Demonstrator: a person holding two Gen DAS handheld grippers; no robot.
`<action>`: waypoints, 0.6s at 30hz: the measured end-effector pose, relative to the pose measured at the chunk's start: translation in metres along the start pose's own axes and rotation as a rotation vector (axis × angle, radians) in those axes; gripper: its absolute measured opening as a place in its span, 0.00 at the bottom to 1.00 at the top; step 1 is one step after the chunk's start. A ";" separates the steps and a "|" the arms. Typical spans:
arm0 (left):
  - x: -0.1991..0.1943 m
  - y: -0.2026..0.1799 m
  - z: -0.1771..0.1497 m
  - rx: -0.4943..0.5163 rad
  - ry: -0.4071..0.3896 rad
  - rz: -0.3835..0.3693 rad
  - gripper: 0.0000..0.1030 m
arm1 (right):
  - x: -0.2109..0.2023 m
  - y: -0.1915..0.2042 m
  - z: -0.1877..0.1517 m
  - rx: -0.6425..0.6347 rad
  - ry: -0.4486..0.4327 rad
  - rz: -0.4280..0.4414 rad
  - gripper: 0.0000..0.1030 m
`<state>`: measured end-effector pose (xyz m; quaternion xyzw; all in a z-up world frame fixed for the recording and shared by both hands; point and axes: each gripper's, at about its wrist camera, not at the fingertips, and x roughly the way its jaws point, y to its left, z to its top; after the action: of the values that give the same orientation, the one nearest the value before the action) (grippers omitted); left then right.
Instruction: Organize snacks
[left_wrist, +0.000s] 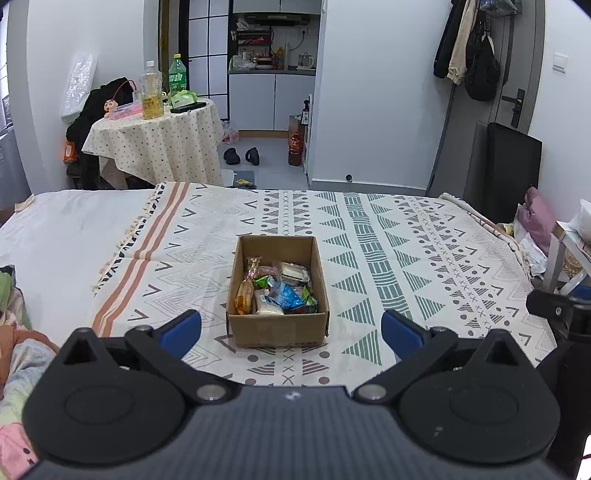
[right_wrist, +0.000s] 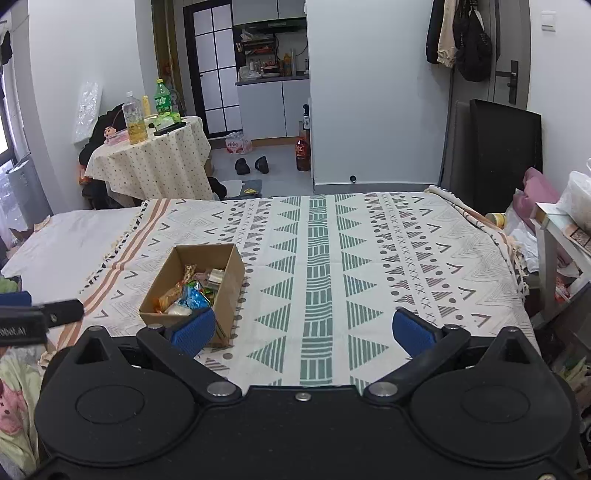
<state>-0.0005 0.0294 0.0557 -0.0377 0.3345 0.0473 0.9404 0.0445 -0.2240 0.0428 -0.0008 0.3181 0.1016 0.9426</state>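
Bed (left_wrist: 66, 229) across mid-frame, white sheet bare at left. Patterned fringed blanket (left_wrist: 388, 236) spread over centre and right. Open cardboard box (left_wrist: 277, 328) of wrapped snacks (left_wrist: 280, 291) directly on blanket, lower centre of left-wrist view.

We hold the left gripper (left_wrist: 291, 330) level and facing forward, its two blue-padded fingers (left_wrist: 181, 331) spread wide with nothing between them. Our right gripper (right_wrist: 303, 330) sits the same way, its blue-padded fingers (right_wrist: 194, 331) set far apart and gripping nothing. In the left wrist view, a black part of the right gripper's body shows at the right edge; in the right wrist view, part of the left gripper's black body and a blue pad show at the left edge.
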 end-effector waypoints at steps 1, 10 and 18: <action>-0.003 0.001 0.000 0.000 -0.004 -0.002 1.00 | -0.002 0.000 -0.001 -0.002 -0.004 -0.005 1.00; -0.013 0.004 -0.006 0.016 -0.027 -0.005 1.00 | -0.017 -0.005 -0.009 -0.011 -0.029 -0.004 1.00; -0.009 0.004 -0.008 0.007 -0.016 -0.013 1.00 | -0.014 -0.007 -0.011 0.014 -0.012 -0.004 1.00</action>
<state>-0.0126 0.0317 0.0552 -0.0363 0.3270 0.0402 0.9435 0.0285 -0.2345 0.0422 0.0057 0.3132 0.0974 0.9446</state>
